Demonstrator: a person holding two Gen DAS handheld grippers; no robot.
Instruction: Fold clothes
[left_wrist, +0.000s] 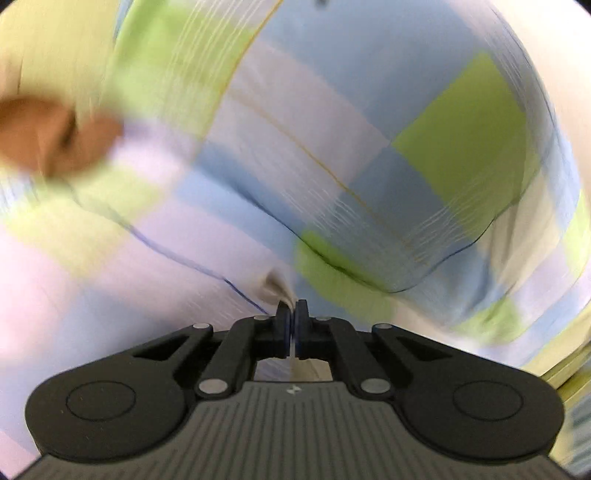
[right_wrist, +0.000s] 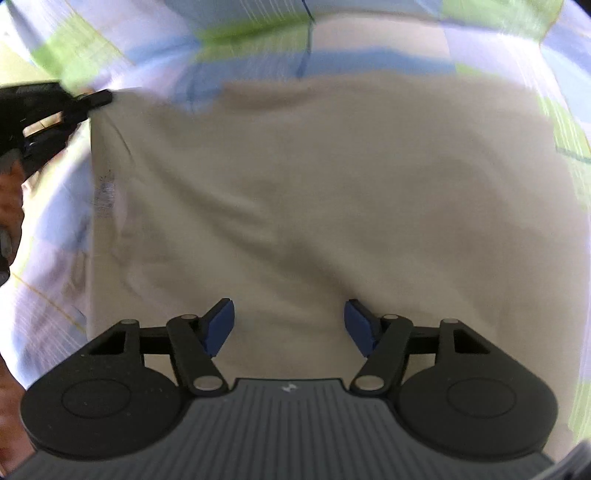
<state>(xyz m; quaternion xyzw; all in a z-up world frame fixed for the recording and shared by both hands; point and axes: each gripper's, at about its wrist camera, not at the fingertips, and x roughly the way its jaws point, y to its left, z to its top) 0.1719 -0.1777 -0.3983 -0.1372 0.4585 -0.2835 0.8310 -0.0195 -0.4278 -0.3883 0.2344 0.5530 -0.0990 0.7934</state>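
Beige cloth garment (right_wrist: 314, 192), creased and soft-looking, lies spread across a checked sheet of pale blue, lilac, white and lime-green squares (right_wrist: 92, 33), filling most of the right wrist view. The right gripper (right_wrist: 289, 325) hangs above the garment's near part with its blue-padded fingers (right_wrist: 218, 326) spread apart; nothing sits between them, and whether the tips touch the fabric cannot be told. At the garment's far left corner the left gripper (right_wrist: 94, 99) shows as a black blurred shape, with the cloth pulled up toward it in a taut line

From the left wrist view that left gripper (left_wrist: 291, 304) has its jaws pressed together on a small fold of the beige cloth (left_wrist: 275, 282), which pokes out just beyond the tips. Behind it the checked sheet (left_wrist: 369, 110) fills the picture, rumpled into ridges with thin dark and yellow lines running across it. A blurred brownish shape (left_wrist: 55, 136), which cannot be made out, sits at the left edge. Much of both views is smeared by motion
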